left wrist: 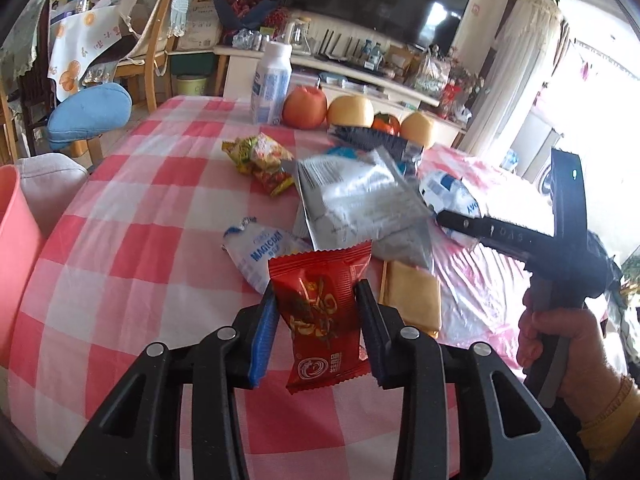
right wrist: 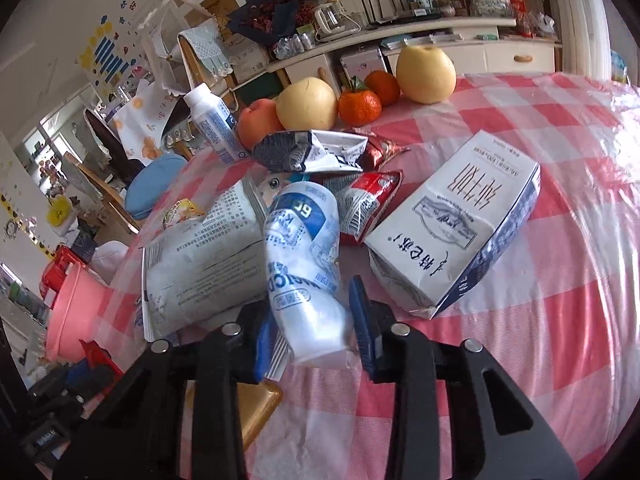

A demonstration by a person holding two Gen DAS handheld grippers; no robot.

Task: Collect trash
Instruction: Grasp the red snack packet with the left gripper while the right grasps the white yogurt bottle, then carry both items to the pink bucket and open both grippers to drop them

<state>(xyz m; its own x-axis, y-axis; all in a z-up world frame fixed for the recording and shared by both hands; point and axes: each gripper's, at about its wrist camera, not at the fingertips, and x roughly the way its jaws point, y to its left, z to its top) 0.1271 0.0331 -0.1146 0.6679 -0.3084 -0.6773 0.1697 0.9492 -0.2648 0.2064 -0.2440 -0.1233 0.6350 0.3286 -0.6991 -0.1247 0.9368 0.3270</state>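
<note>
My left gripper [left wrist: 318, 292] is shut on a red snack packet [left wrist: 316, 320], held upright just above the pink-checked tablecloth [left wrist: 132, 240]. My right gripper [right wrist: 312, 304] is shut on a crumpled white and blue wrapper [right wrist: 304, 248], both pads pressing its lower end. In the left wrist view the right gripper comes in from the right, held by a hand [left wrist: 568, 344]. Loose trash lies around: a silver-grey bag [left wrist: 352, 196], a white wrapper with blue print [left wrist: 256, 252], a yellow and red snack wrapper [left wrist: 264, 160], a flat gold packet [left wrist: 412, 296] and a white milk carton [right wrist: 452, 224].
A pink bin [left wrist: 16, 248] stands off the table's left edge. Along the far edge sit a white bottle [left wrist: 272, 84], an apple [left wrist: 304, 106], pears [right wrist: 426, 74] and tangerines [right wrist: 360, 106]. Chairs and a TV shelf lie beyond.
</note>
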